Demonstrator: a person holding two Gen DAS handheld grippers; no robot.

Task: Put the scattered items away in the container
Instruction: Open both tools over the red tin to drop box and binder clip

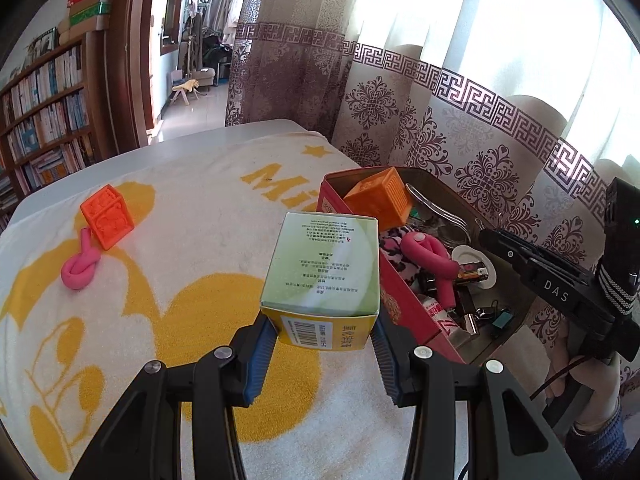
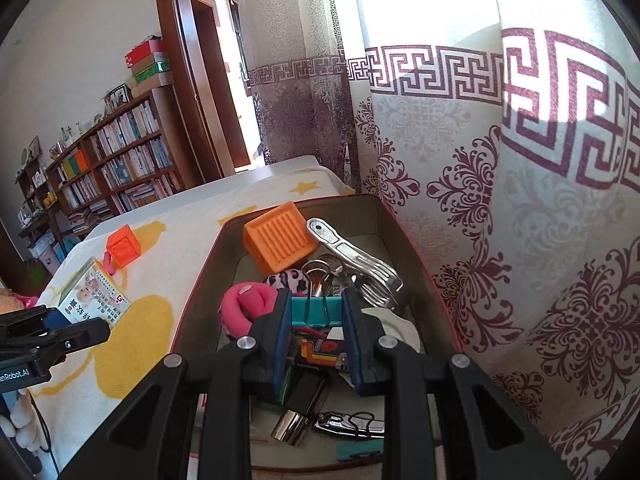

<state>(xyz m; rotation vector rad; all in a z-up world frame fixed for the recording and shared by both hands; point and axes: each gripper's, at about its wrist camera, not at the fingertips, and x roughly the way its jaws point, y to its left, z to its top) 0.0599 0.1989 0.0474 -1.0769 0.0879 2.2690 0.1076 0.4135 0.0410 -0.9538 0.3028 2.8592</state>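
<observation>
Nearest to my left camera, my left gripper [image 1: 324,340] pinches a carton [image 1: 322,270] at its lower end, in the centre of the frame, just left of the red tin [image 1: 404,300]. In the right view, my right gripper [image 2: 316,320] is pressed on a teal clip [image 2: 316,312] above the tin's inside, at the lower centre. The tin is already crowded: an orange block [image 2: 278,236], a steel clamp [image 2: 352,258], a pink tie [image 2: 246,302]. A second block [image 1: 107,216] and a knotted tie [image 1: 80,270] wait on the towel [image 1: 180,240] at the left. The carton is tall and held low, so it may tip or catch the tin's wall. I think the clip hangs free, but the view is poor.
</observation>
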